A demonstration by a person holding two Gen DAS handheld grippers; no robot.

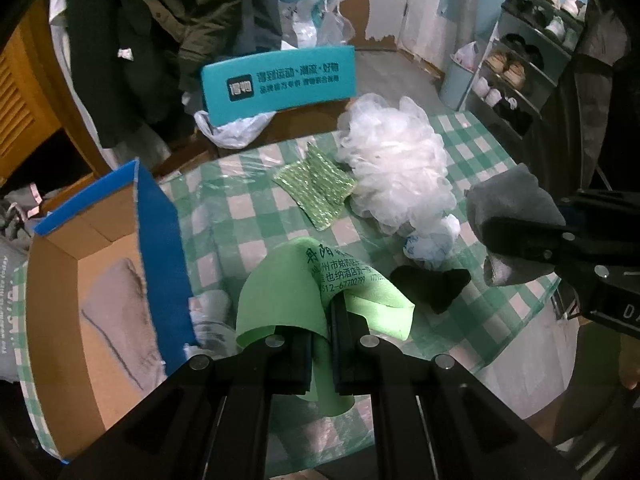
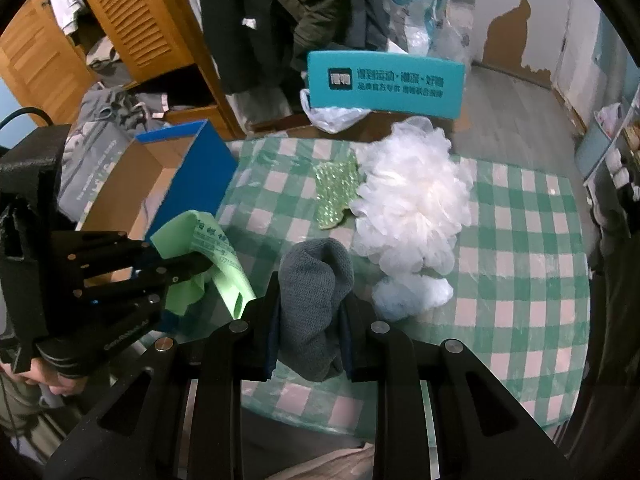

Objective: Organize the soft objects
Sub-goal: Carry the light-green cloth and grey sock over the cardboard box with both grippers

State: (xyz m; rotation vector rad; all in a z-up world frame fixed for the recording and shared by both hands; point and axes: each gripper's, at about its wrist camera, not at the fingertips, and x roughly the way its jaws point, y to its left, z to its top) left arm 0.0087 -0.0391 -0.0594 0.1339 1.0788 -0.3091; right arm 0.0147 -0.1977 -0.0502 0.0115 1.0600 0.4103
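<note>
Left tongs pinch a green printed cloth just right of the cardboard box; right tongs pinch a grey knitted cloth farther right, above the desk. Likely mid-carry: next, release over the box. Its floor is partly cut off.

Printed green cloth hangs folded at 6 o'clock; grey towel bunched at 3; white mesh pouf rests at 1, glittery green scrubber flat beside it.
</note>
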